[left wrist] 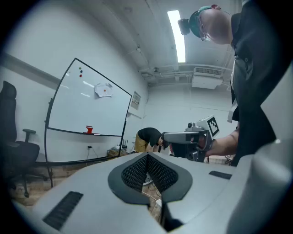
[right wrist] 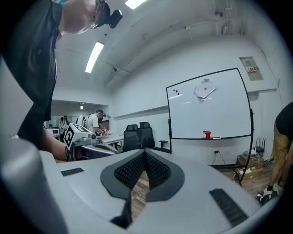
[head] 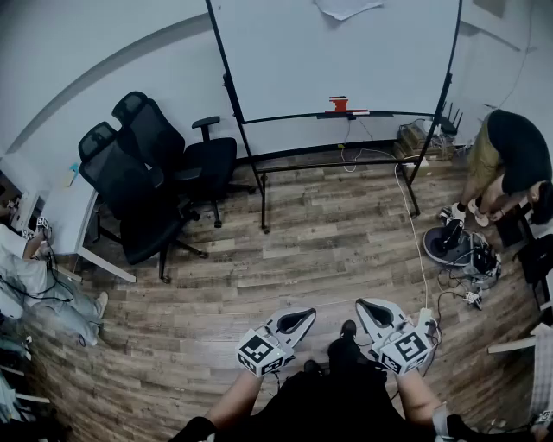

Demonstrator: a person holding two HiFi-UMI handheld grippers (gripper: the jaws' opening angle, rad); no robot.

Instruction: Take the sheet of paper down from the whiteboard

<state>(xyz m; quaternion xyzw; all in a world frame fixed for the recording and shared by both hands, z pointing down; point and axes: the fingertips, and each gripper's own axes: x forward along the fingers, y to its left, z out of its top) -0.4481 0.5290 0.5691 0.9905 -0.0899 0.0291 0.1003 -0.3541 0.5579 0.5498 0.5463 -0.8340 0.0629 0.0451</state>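
Head view: paper at 12 o'clock on whiteboard. Likely light, floppy and tearable, so pinch a lower corner. Left gripper and right gripper are both clenched, empty.

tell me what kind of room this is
Likely an office or lab workspace: a free-standing whiteboard, two black office chairs beside it, and a white desk at the wall.
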